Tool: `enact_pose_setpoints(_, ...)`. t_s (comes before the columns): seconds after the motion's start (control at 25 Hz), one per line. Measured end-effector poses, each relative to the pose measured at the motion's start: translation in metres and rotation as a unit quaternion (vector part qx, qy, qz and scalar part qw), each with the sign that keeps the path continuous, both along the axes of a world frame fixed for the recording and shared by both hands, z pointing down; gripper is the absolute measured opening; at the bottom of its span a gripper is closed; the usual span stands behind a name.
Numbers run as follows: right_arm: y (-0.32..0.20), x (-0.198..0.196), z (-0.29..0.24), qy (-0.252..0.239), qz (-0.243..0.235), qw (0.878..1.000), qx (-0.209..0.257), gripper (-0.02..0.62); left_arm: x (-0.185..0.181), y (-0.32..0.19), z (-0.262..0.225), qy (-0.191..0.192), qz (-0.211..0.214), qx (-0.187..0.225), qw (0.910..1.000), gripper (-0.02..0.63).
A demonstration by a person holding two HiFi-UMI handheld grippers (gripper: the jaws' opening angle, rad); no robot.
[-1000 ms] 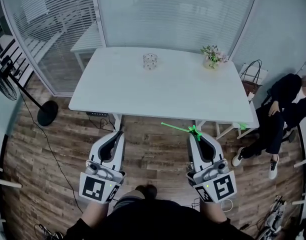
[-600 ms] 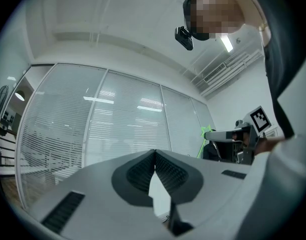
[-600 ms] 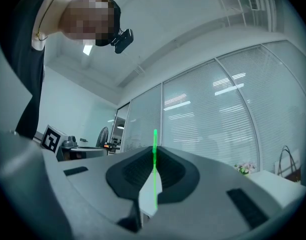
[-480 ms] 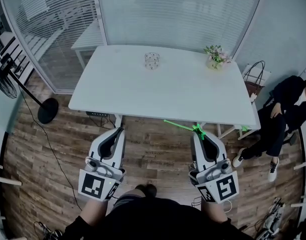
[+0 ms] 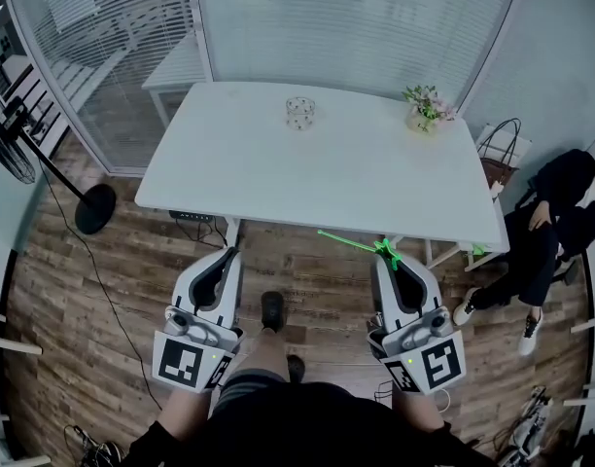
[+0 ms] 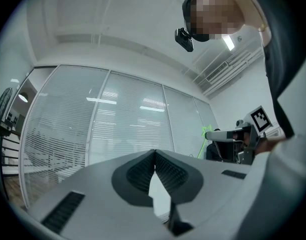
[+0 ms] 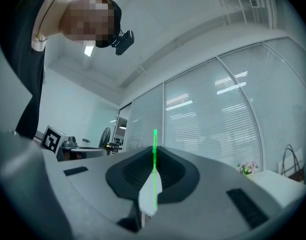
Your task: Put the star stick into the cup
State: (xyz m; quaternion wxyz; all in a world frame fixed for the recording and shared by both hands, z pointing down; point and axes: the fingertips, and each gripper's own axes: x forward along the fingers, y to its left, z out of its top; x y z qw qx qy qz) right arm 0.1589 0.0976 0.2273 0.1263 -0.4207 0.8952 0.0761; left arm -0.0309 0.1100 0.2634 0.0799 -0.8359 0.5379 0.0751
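The desk (image 5: 278, 173) is smooth, matt white; the floor (image 5: 307, 290) is rough-grained wood plank. The cup (image 5: 299, 112) looks like clear glass, the stick (image 5: 348, 242) green plastic. The left gripper (image 5: 229, 256) and right gripper (image 5: 383, 258) have smooth pale plastic shells and dark ribbed pads (image 7: 130, 174).

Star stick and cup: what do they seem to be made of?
Star stick: probably plastic, a thin straight rod in vivid, glowing green. Cup: clear glass or clear plastic, since the white table shows through it; it is too small to tell which.

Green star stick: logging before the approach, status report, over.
Right gripper shut on thin green star stick. Left gripper shut, empty. Clear glass cup upright on white table; flower pot apart, to its right.
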Motion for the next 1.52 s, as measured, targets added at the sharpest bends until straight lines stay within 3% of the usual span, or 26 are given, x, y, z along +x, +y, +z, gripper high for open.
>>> enact_pose_setpoints(0.6, -0.049, 0.0, 0.007, 0.019, 0.033, 0.999, 0.012, 0.02, -0.009, -0.061, 0.001, 0.003, 0.017, 0.017, 0.9997, 0.012)
enact_pose_setpoints(1.4, -0.192, -0.032, -0.004, 0.005, 0.047, 0.999, 0.017, 0.02, -0.033, -0.213, -0.006, -0.003, 0.047, 0.022, 0.9987, 0.012)
enact_pose_setpoints(1.52, -0.216, -0.04, -0.01, -0.002, 0.047, 0.999, 0.019, 0.02, -0.041, -0.236, -0.002, -0.011, 0.046, 0.006, 0.9988, 0.012)
